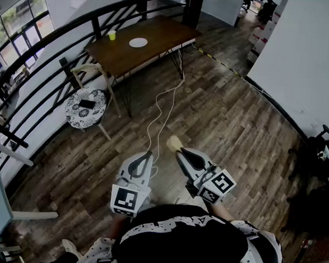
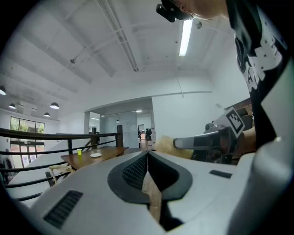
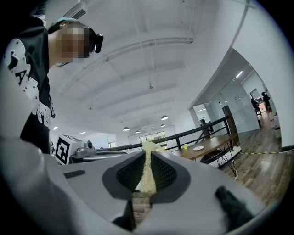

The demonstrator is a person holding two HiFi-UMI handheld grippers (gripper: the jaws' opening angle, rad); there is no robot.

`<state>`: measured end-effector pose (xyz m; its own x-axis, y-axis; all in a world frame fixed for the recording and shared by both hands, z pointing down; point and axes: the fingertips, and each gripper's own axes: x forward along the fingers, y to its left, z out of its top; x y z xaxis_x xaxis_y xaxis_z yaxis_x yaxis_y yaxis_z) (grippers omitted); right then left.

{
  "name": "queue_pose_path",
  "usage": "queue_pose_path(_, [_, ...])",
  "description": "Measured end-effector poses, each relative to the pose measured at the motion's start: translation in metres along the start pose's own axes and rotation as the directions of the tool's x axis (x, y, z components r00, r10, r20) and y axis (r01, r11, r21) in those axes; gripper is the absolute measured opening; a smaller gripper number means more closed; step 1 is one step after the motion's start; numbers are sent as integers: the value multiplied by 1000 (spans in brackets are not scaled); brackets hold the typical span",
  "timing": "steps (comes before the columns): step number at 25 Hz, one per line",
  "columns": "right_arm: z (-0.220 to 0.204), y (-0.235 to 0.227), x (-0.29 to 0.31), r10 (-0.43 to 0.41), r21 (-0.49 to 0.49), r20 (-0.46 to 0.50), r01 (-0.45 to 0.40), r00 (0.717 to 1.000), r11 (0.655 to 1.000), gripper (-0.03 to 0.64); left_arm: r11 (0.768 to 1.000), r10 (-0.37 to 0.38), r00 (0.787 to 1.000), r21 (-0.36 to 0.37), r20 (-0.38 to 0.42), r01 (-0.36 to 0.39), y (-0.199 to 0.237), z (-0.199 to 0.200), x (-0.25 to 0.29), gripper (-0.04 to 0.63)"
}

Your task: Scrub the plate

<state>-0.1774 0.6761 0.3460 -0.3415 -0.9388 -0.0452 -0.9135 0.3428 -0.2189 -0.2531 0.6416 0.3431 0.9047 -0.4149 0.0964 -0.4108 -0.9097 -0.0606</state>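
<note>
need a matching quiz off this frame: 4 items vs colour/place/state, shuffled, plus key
Column A
1. plate
2. cup
3. sponge
4. left gripper

Column B
a. clamped in the right gripper
b. yellow-green, far from both grippers
c. jaws together, nothing between them
d. white, on the wooden table

Pairs: 1-d, 2-b, 3-a, 4-c
</note>
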Motion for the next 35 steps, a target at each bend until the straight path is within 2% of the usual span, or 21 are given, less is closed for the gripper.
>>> queue_pose_path(18, [-12,15,25,7,9,-30,-6,1000,1000,44,1000,15,1000,-13,-1,-15,26,-7,-19,12])
queue_pose_path(35, [-21,49,91,21,4,-24,-20,1000,1000,44,998,57,998,-17,2,-57,94,-20,-56,13])
